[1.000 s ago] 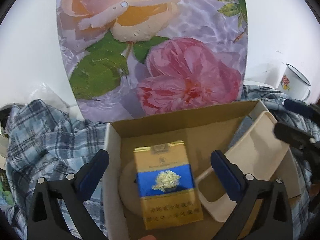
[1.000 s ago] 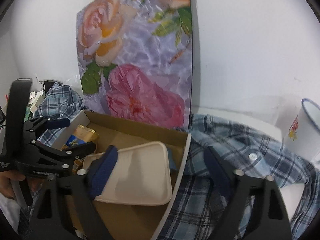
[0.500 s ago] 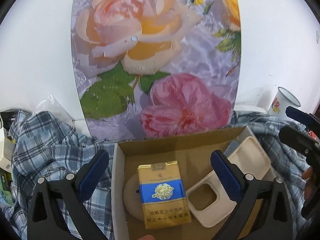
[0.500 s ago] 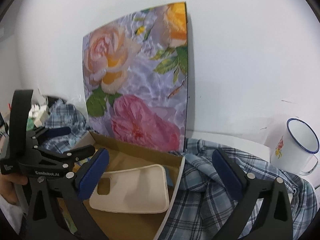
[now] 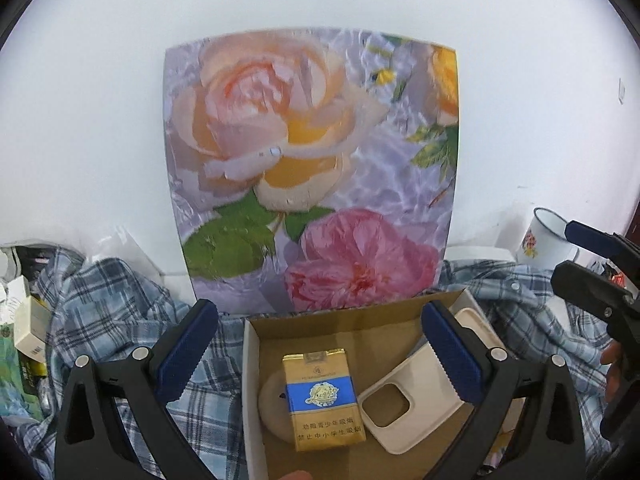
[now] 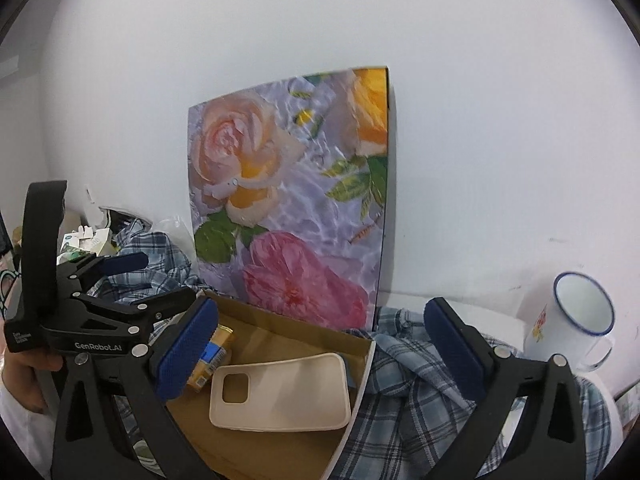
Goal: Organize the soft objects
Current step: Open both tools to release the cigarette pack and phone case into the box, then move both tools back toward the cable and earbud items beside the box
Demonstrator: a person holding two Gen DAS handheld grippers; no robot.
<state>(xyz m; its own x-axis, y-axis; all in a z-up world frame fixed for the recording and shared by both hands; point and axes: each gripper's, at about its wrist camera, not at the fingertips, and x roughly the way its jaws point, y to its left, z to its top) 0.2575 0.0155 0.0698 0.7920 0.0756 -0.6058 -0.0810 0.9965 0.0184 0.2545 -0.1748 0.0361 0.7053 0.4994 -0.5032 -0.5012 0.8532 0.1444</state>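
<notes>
An open cardboard box (image 5: 340, 318) (image 6: 296, 332) holds a gold and blue cigarette pack (image 5: 324, 398) (image 6: 212, 354), a cream phone case (image 5: 416, 400) (image 6: 280, 392) and a beige round pad (image 5: 270, 408). A blue plaid shirt (image 5: 116, 320) (image 6: 424, 392) lies crumpled around the box on both sides. My left gripper (image 5: 320, 360) is open and empty, raised above the box. My right gripper (image 6: 320, 348) is open and empty, above the box's right edge. The left gripper also shows in the right wrist view (image 6: 124, 284).
A flower-printed board (image 5: 312, 168) (image 6: 292, 200) leans on the white wall behind the box. A white enamel mug (image 5: 540, 240) (image 6: 576, 328) stands at the right. Small boxes and packets (image 5: 28, 332) (image 6: 80, 240) lie at the far left.
Both grippers have drawn back and up from the box, so it looks smaller and lower in view. Both stay open and empty. The box's contents have not moved.
</notes>
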